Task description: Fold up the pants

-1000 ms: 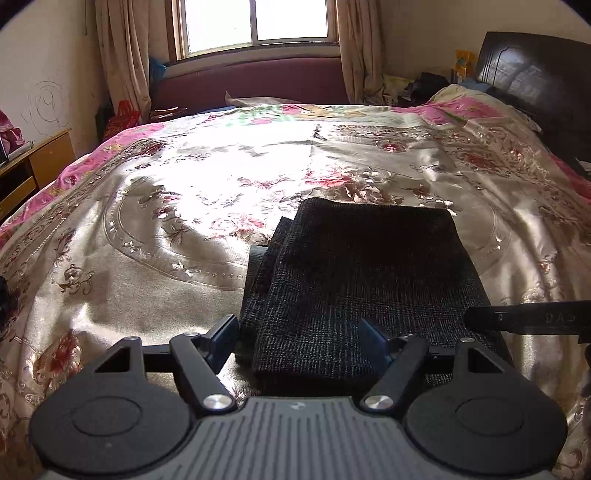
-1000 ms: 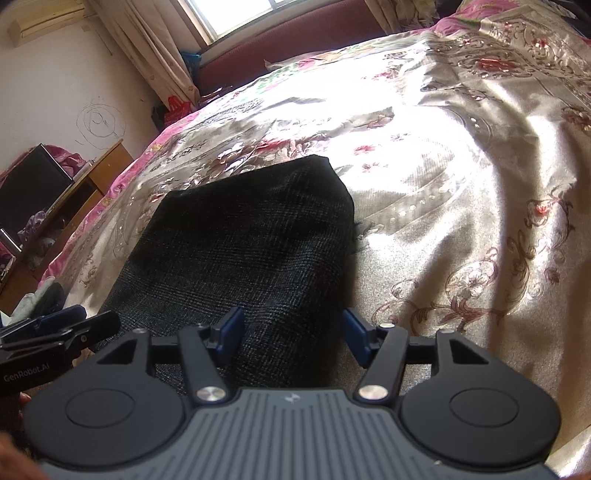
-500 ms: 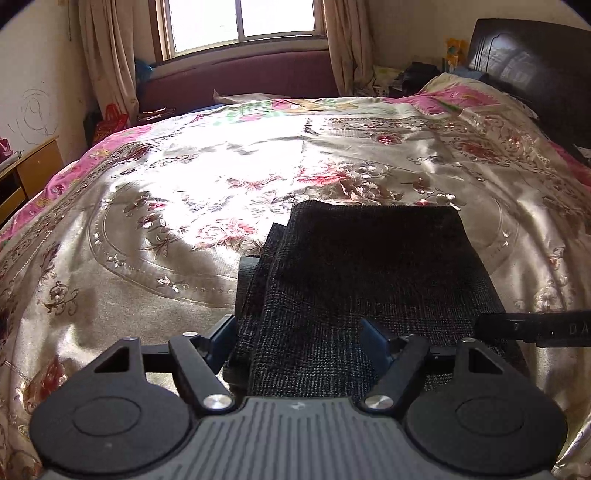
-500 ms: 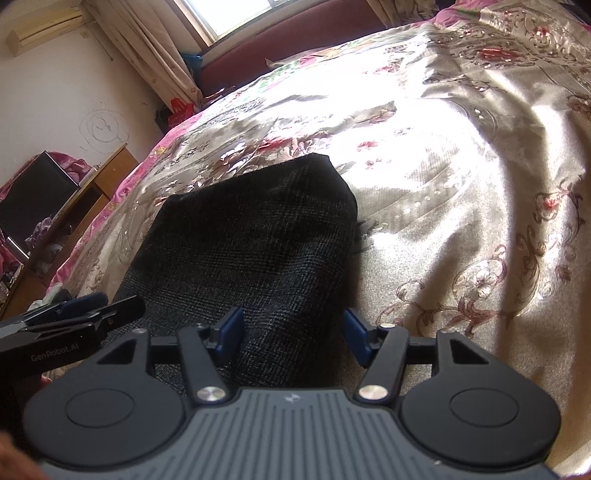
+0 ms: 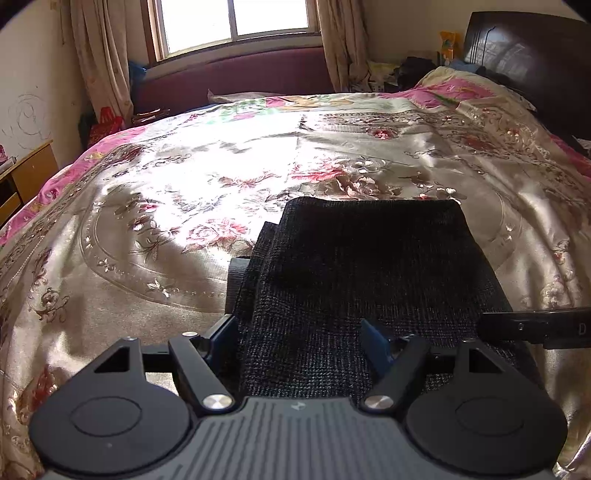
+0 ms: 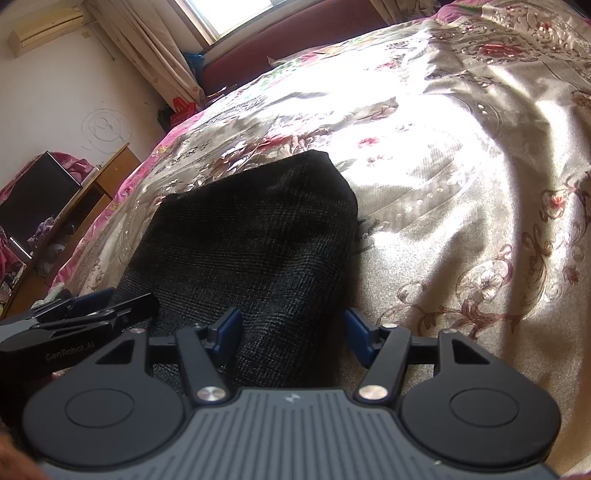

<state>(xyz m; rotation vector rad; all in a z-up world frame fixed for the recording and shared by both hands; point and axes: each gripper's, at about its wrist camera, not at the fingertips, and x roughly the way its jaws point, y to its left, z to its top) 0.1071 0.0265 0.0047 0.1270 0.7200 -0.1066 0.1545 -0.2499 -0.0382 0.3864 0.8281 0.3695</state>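
On the flowered bedspread (image 5: 147, 280) lay the dark pants (image 5: 369, 266), folded into a rectangle. Left gripper (image 5: 301, 338) and right gripper (image 6: 293, 326) hovered at its near edge, jaws spread, grasping nothing. Lettering "GenRobot.AI" was legible on the left gripper's body in the right wrist view.

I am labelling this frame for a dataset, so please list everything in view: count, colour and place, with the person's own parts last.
Folded black woven pants: one, black, lying on the bedspread straight ahead of both grippers.
Floral satin bedspread: one, cream and pink, covering the bed.
Dark wooden headboard: one, dark brown, far right.
Maroon padded bench: one, under the window.
Beige curtains: two, either side of the window.
Wooden side cabinet: one, light brown, left of the bed.
Left gripper: one, black with blue pads, open, at the pants' near left edge.
Right gripper: one, same, open, at the near right edge.
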